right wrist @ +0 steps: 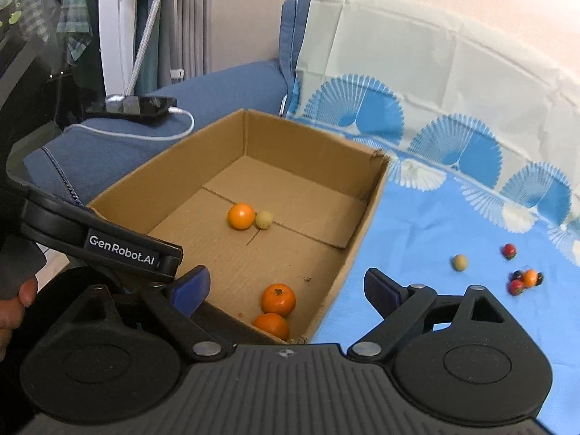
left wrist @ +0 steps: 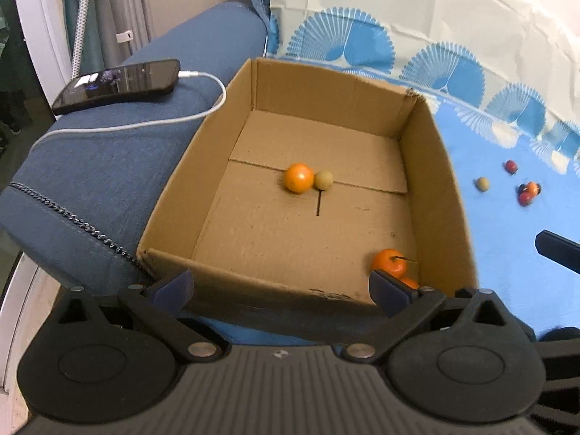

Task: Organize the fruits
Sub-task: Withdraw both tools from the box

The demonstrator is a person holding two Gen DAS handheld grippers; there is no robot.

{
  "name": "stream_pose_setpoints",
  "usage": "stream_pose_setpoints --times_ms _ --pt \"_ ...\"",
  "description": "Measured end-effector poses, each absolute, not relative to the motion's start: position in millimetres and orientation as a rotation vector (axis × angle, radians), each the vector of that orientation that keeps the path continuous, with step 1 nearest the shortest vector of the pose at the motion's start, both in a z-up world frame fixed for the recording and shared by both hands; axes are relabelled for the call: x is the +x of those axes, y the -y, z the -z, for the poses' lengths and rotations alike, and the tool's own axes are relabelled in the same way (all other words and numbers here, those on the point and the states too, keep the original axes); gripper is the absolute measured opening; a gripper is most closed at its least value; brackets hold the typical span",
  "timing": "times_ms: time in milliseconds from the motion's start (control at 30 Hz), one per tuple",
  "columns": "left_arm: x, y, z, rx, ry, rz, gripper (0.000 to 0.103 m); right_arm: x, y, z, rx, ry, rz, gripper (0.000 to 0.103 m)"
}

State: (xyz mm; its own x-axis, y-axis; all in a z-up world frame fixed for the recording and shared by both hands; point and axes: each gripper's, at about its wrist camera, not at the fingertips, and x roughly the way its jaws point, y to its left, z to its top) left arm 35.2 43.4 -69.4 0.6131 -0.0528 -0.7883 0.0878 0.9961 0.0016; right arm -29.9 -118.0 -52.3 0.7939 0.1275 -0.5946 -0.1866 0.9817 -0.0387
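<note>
Three oranges [right wrist: 278, 299], one pale fruit [right wrist: 264, 219] in box [right wrist: 366, 217].

Phone [left wrist: 119, 85] on blue armrest [left wrist: 108, 166], white cable [left wrist: 152, 123] plugged in.

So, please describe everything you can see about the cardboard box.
The cardboard box is brown corrugated card, open-topped, with worn, slightly torn edges. It sits on the blue patterned cloth, beside the denim sofa arm. Inside lie three oranges and one small pale fruit touching an orange.
</note>
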Motion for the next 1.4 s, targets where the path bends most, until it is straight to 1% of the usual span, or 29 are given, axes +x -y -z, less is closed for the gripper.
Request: stream_pose_setpoints --times_ms 267,367,733,1400 --pt "1.2 -35.7 38.4 0.072 -0.81 0.083 0.103 -66.8 125.0 31.0 -0.091 -0.547 -0.153 0.095" --pt "-13.2 -30.9 32.3 0.087 -0.785 0.082 0.103 -78.7 126.5 27.3 -0.088 -0.527 -0.152 0.098" --pt "-39.2 -23.7 23.2 0.132 -0.735 0.09 0.103 -108.2 131.8 24.8 -0.076 -0.505 -0.142 0.1" --pt "-39.6 -35.1 24.5 0.111 -0.741 0.08 0.103 -106.8 127.7 25.7 -0.082 -0.511 -0.133 0.1"
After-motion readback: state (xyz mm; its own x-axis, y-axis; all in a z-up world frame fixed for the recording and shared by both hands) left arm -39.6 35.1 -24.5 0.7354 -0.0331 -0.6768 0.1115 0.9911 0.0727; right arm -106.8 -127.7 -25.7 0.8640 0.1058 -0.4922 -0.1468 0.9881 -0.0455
